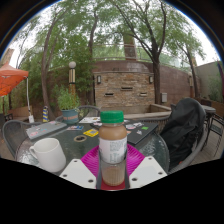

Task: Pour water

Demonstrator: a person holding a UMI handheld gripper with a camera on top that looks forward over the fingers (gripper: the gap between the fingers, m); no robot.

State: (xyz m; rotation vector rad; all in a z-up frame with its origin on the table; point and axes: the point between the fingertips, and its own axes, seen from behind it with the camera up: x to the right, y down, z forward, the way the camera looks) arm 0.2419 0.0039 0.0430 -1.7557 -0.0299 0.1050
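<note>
1. The tool (113, 172) is gripping a bottle (113, 148), both pads pressing its sides.
2. Bottle's sitting upright above the worktop (75, 142).
3. A white mug (47, 153) is sitting just left of it.

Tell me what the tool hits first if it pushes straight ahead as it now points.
The tool already has the bottle between its fingers, so nothing comes before it. Beyond the bottle lies the cluttered table; depth there is unclear.
</note>
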